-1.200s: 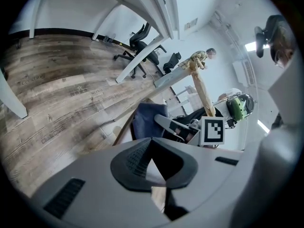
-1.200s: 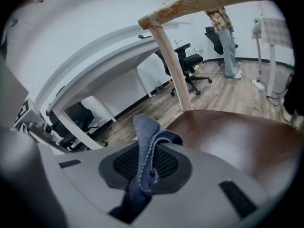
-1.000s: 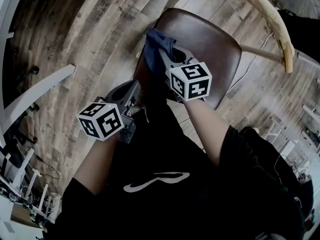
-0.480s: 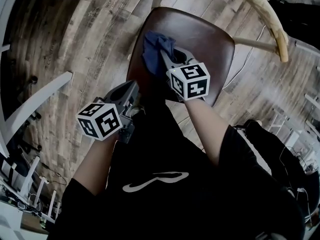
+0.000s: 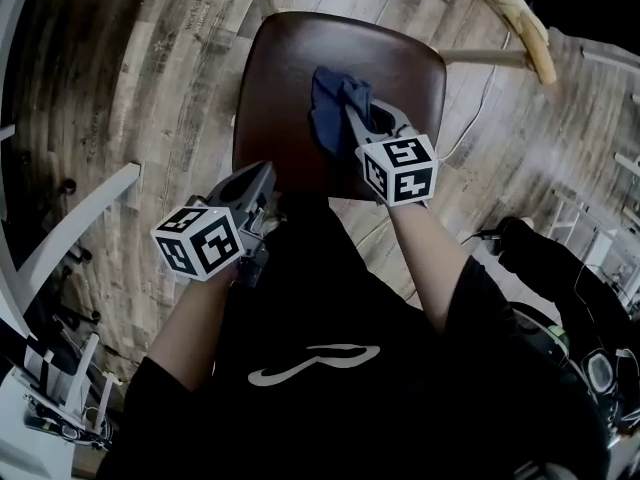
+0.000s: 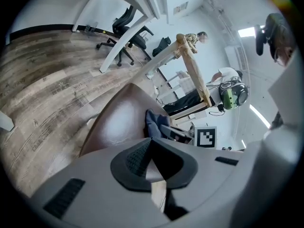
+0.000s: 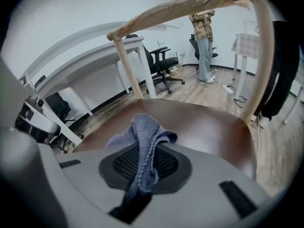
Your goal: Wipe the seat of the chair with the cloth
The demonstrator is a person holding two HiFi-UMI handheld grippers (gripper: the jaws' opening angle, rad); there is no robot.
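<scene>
**Head view:** One chair, one cloth and two grippers show. The dark brown glossy chair seat (image 5: 290, 78) stands on a grey-brown plank floor (image 5: 150, 78). Its near edge is hidden behind the person's black shirt (image 5: 330, 368). The pale curved wooden backrest rail (image 5: 515, 23) is cut off by the top of the frame. One crumpled dark blue cloth (image 5: 330, 108) lies on the right half of the seat, clenched in the right gripper (image 5: 356, 116), so part of it is covered. The left gripper (image 5: 262, 180) sits at the seat's near left edge, apart from the cloth. Each gripper carries one black-and-white marker cube.

**Left gripper view:** The left gripper (image 6: 152, 140) has its jaws pressed together with nothing between them. Beyond it, the seat (image 6: 116, 122) carries the cloth (image 6: 153, 121), which is partly hidden by the other gripper. Black office chairs (image 6: 130, 32) stand far back, too small to count surely.

**Right gripper view:** The right gripper (image 7: 142, 151) is closed on the cloth (image 7: 142, 129). A twisted fold runs down between its jaws and the rest spreads onto the seat (image 7: 209, 125). Two wooden uprights hold the backrest rail (image 7: 190, 4). Behind it are a white surface (image 7: 90, 65), one black office chair (image 7: 164, 61) and one standing person (image 7: 204, 46).
</scene>
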